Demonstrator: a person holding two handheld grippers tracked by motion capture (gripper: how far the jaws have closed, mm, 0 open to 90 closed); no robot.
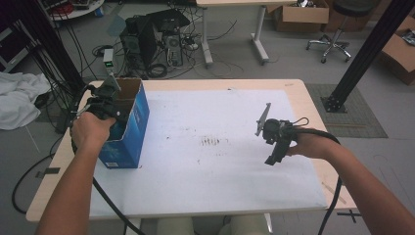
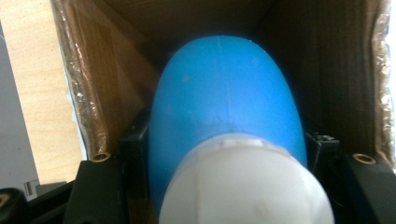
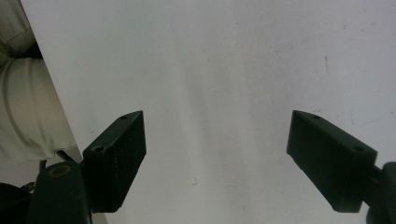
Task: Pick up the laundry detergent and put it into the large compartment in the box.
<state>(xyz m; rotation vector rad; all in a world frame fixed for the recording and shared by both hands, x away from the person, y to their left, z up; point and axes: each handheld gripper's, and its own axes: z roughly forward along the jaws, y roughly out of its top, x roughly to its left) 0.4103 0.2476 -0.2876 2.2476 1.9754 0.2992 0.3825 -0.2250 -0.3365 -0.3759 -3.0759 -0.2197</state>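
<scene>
A blue cardboard box point(image 1: 128, 127) with an open top stands at the left of the white table sheet. My left gripper point(image 1: 103, 100) reaches down into its opening. In the left gripper view its jaws are shut on a blue bulb-shaped object with a white cap point(image 2: 229, 135), held inside the brown box walls point(image 2: 93, 84). My right gripper point(image 1: 274, 142) hovers over the right part of the sheet, apart from the box. In the right gripper view its jaws stand wide open over the bare white sheet point(image 3: 215, 84), with nothing between the fingers point(image 3: 116, 158).
The white sheet point(image 1: 215, 147) covers most of the wooden table point(image 1: 303, 93). Beyond the far edge are a computer tower point(image 1: 147, 39) with cables, a desk, cardboard boxes and a stool. A black post point(image 1: 367, 54) stands at the right, white cloth point(image 1: 19, 98) at the left.
</scene>
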